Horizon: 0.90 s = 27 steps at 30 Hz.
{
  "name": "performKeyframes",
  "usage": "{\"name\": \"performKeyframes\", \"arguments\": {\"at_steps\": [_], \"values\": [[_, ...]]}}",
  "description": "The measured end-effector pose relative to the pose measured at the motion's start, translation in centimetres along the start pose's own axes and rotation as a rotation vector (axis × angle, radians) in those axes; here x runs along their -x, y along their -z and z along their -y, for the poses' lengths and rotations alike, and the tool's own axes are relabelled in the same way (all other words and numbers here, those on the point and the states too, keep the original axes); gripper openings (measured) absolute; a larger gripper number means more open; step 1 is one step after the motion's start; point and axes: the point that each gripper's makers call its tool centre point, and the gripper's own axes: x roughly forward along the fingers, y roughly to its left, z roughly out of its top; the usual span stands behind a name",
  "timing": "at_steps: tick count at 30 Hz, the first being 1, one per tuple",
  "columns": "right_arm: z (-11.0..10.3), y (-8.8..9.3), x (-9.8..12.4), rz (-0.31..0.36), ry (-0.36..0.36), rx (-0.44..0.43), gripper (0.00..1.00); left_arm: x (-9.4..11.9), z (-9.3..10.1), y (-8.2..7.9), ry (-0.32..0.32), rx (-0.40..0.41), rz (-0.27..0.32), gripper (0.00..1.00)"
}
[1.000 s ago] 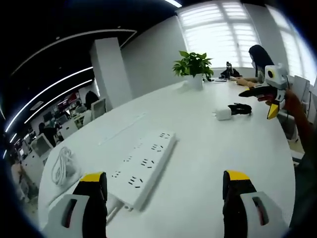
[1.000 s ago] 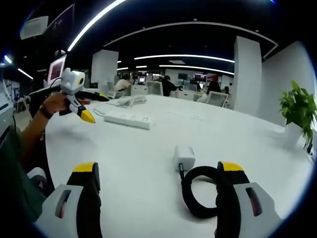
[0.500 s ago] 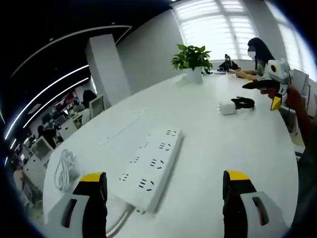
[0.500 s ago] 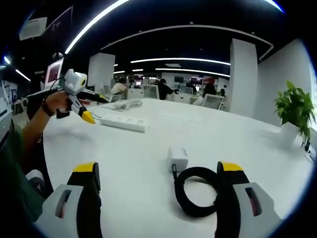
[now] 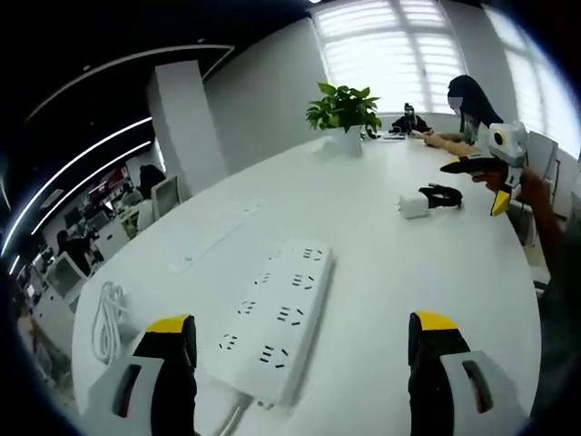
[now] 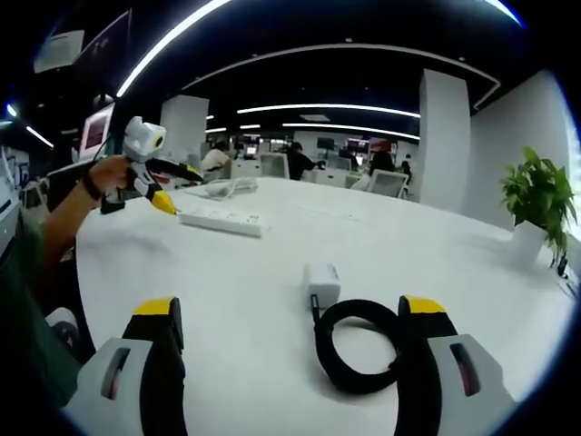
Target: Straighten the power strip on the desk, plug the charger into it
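Observation:
A white power strip (image 5: 280, 315) lies on the white desk (image 5: 381, 272) just ahead of my left gripper (image 5: 304, 350), whose jaws stand wide open with nothing between them. Its white cord coil (image 5: 104, 313) rests to the left. The white charger (image 6: 321, 280) with its coiled black cable (image 6: 359, 345) lies close in front of my right gripper (image 6: 290, 350), which is open and empty. In the left gripper view, the charger (image 5: 411, 205) sits far off, with the right gripper (image 5: 495, 173) beyond it. The power strip (image 6: 222, 221) and the left gripper (image 6: 159, 186) show at the far left of the right gripper view.
A potted green plant (image 5: 343, 113) stands at the desk's far edge, also seen as the plant (image 6: 540, 204) at right. A seated person (image 5: 467, 113) works beyond it. A flat white cover strip (image 5: 213, 238) lies in the desk. Office chairs and desks fill the background.
The left gripper has drifted slightly so the power strip sits a bit more centred and nearer. The right gripper has edged closer to the charger. Both stay open.

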Motion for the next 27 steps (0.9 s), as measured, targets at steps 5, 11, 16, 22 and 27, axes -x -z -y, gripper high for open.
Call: {"name": "performKeyframes", "arguments": {"at_steps": [5, 11, 16, 22, 27], "values": [[0.1, 0.1, 0.1, -0.002, 0.003, -0.004, 0.97, -0.8, -0.1, 0.4, 0.016, -0.016, -0.038, 0.99], [0.1, 0.3, 0.1, -0.006, 0.003, -0.007, 0.97, -1.1, -0.5, 0.2, 0.032, -0.018, -0.045, 0.99], [-0.4, -0.1, 0.0, 0.01, -0.025, -0.023, 0.97, -1.7, -0.8, -0.1, 0.05, -0.025, -0.055, 0.99], [-0.2, 0.1, 0.0, -0.009, -0.018, -0.007, 0.97, -2.4, -1.3, -0.5, 0.079, -0.023, -0.054, 0.99], [-0.6, -0.4, 0.2, 0.017, -0.037, -0.028, 0.97, -2.9, -1.2, -0.1, 0.112, -0.046, -0.085, 0.99]]}}
